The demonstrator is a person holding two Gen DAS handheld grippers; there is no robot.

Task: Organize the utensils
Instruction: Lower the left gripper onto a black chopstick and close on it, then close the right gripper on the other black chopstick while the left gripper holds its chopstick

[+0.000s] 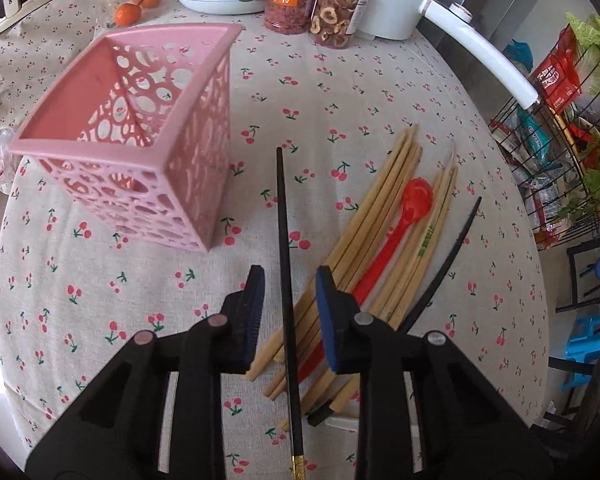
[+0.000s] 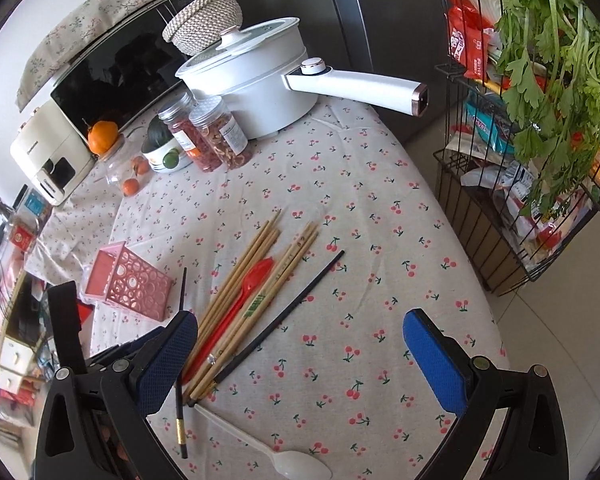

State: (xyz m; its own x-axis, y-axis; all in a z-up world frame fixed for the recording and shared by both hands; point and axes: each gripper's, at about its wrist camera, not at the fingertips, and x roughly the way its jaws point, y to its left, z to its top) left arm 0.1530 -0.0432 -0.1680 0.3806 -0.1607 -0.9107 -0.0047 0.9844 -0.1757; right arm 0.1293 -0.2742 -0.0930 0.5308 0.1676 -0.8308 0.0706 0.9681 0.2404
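Your bench (image 2: pixel 340 184) wears a cloth printed with red cherries. At its far edge you have a white electric pot (image 2: pixel 252 80), lid on, its long white handle (image 2: pixel 356 88) reaching out past the bench edge. Just beside the pot stand two clear jars of dried fruit (image 2: pixel 216 136), touching each other. Next to them sits a white bowl (image 2: pixel 168 156) with a green lime against it, then a clear jar holding small oranges (image 2: pixel 130 172). A black wire rack (image 2: pixel 512 184) crammed with packets and leafy greens stands off the bench.
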